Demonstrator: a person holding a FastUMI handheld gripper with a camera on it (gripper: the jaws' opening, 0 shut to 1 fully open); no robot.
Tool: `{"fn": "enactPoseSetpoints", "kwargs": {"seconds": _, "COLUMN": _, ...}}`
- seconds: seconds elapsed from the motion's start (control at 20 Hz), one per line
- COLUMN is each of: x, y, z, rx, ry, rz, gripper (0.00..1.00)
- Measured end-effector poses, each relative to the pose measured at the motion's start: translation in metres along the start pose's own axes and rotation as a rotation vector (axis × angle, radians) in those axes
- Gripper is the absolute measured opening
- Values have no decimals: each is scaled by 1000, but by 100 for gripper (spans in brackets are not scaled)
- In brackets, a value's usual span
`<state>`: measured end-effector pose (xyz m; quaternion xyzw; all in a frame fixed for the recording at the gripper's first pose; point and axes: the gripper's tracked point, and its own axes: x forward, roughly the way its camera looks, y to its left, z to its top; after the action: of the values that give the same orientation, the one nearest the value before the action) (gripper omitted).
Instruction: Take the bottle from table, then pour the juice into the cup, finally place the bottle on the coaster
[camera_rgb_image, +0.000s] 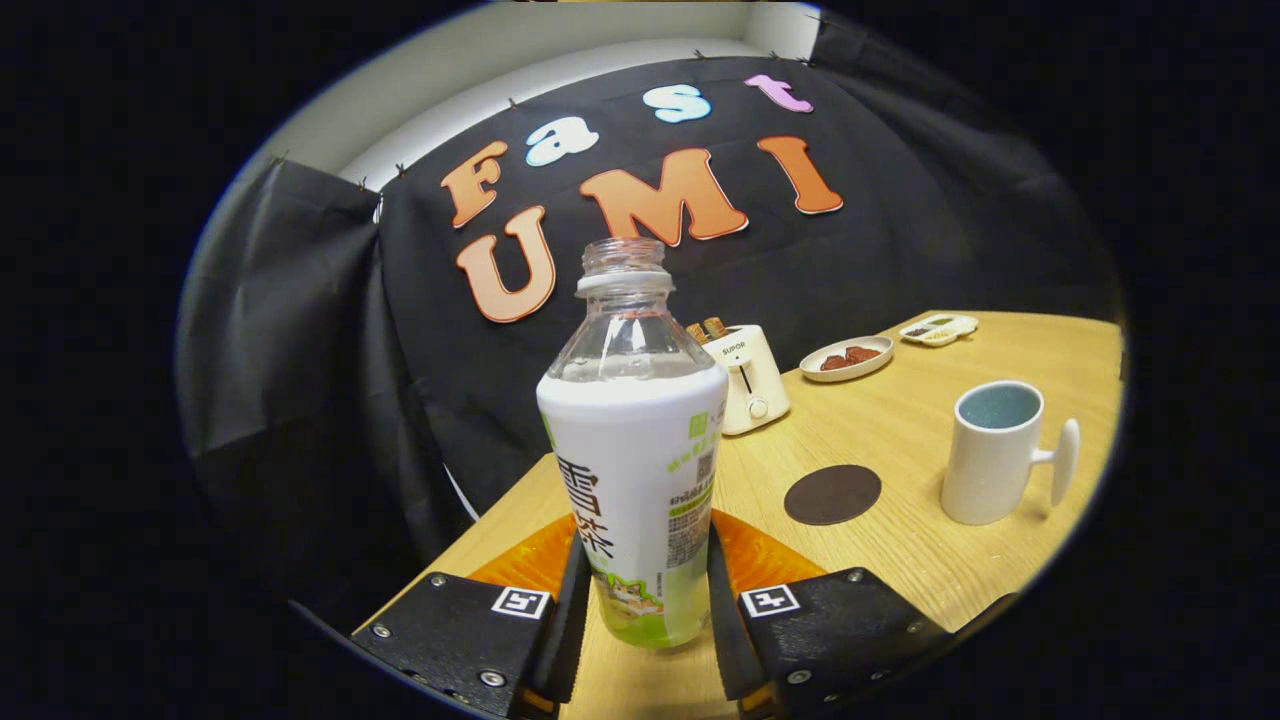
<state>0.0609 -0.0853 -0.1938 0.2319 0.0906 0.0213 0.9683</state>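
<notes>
Between the two black fingers (570, 600) of the gripper (640, 610) stands the bottle (635, 450), uncapped and upright, its white-and-green label facing the camera; both pads press against its lower sides, so the claw is clamped on it. Whether its base rests on the wooden table (900, 560) or has just left it cannot be told, since the view is tilted and the bottom edge gives no clear gap. Just behind the bottle to the right sits a cream toaster (752, 378), then a small dish of reddish food (846, 358) and a divided tray (937, 329) farther back. Nearer, right of the fingers, lies the dark round coaster (832, 494), and beyond it to the right the white cup (995, 452), handle turned outward, well apart from the bottle. The step in hand looks like the take. Next, judging by the layout, the bottle must travel right past the coaster and tip its neck over the cup's mouth.
</notes>
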Motion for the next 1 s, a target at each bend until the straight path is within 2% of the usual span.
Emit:
{"fn": "enactPoseSetpoints", "kwargs": {"seconds": 0.25, "x": 10, "y": -16, "z": 2, "rx": 141, "ry": 35, "rz": -7, "gripper": 55}}
{"fn": "enactPoseSetpoints", "kwargs": {"seconds": 0.6, "x": 11, "y": -31, "z": 31, "rx": 515, "ry": -57, "rz": 83, "gripper": 55}}
{"fn": "enactPoseSetpoints", "kwargs": {"seconds": 0.8, "x": 15, "y": -54, "z": 32, "rx": 645, "ry": -74, "rz": 68, "gripper": 55}}
{"fn": "enactPoseSetpoints", "kwargs": {"seconds": 1.0, "x": 12, "y": -62, "z": 48, "rx": 892, "ry": -156, "rz": 114, "gripper": 55}}
